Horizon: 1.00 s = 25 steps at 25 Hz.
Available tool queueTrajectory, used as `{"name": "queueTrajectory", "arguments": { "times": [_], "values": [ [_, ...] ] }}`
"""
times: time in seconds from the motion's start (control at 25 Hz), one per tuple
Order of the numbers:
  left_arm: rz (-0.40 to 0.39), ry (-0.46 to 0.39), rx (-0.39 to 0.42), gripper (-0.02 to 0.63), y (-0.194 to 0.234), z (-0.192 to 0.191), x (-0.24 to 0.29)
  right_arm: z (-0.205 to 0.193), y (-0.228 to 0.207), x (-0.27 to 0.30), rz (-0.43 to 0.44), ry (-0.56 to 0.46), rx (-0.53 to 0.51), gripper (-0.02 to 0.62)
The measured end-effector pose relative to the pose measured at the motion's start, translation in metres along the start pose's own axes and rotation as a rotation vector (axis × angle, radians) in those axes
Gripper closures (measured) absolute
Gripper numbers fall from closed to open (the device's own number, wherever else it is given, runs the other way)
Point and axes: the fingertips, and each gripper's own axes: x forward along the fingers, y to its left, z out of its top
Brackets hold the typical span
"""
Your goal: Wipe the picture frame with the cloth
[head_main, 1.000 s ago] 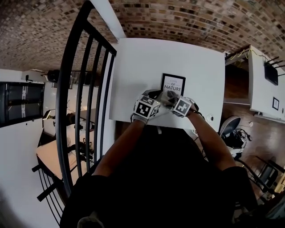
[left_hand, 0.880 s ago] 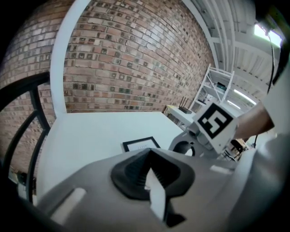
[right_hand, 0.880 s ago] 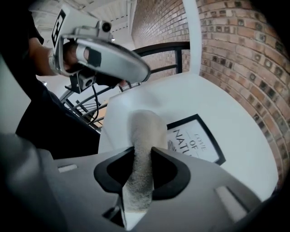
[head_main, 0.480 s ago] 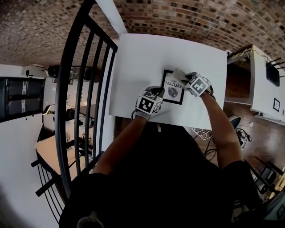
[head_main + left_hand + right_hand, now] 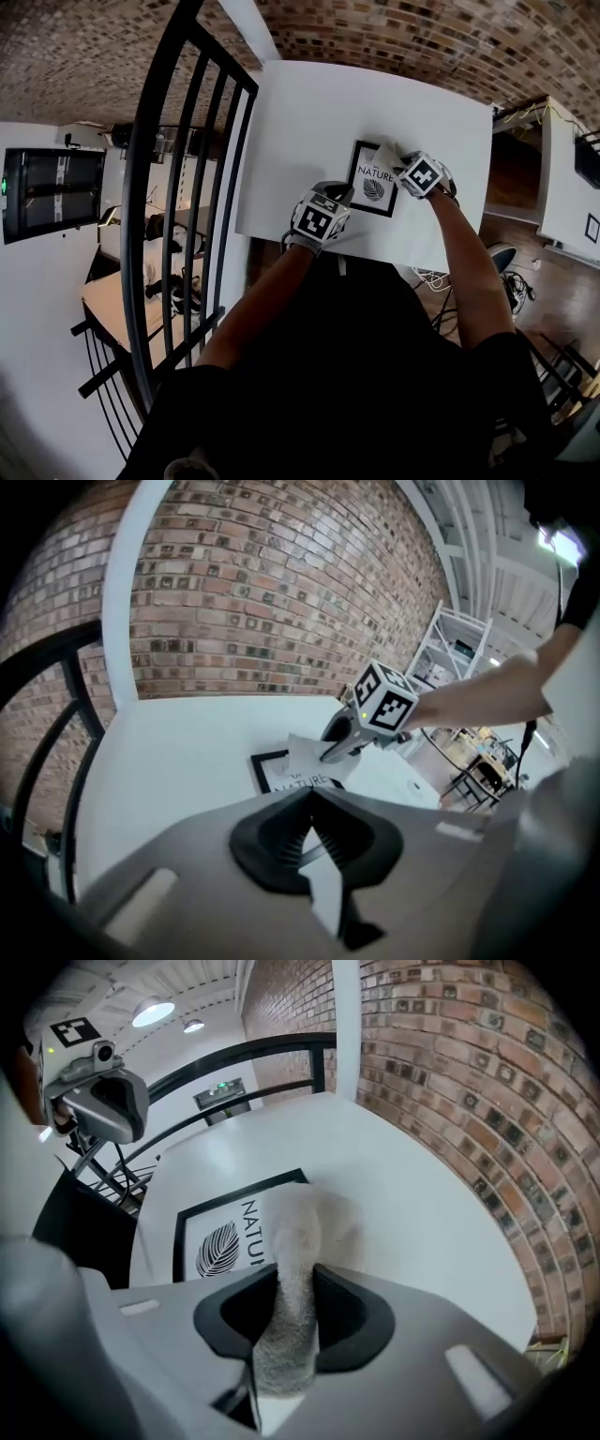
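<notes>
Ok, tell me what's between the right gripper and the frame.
The cloth, clamped in the right gripper, its end on the frame; the right gripper view shows it.

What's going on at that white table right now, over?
Right tool shut on fuzzy grey cloth, pressed onto black picture frame, far right corner. Left tool shut, empty, at its near edge. Nothing blocking.
</notes>
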Motion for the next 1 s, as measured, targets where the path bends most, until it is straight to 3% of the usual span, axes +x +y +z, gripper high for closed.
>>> {"name": "queueTrajectory", "arguments": {
  "times": [0.2,0.72,0.84,1.0],
  "values": [
    [-0.003,0.004,-0.002,0.606,0.002,-0.001,0.004,-0.013,0.052,0.005,0.138,0.034,-0.018,0.491],
    [-0.044,0.009,-0.001,0.606,-0.009,0.014,0.002,-0.05,0.152,-0.001,0.393,0.151,-0.109,0.491],
    [-0.038,0.002,0.004,0.606,-0.007,0.016,0.001,-0.04,0.154,-0.007,0.407,0.116,-0.087,0.491],
    [-0.013,-0.022,0.001,0.606,0.003,0.023,-0.003,0.005,0.13,-0.023,0.368,-0.034,0.012,0.491]
  ]
}}
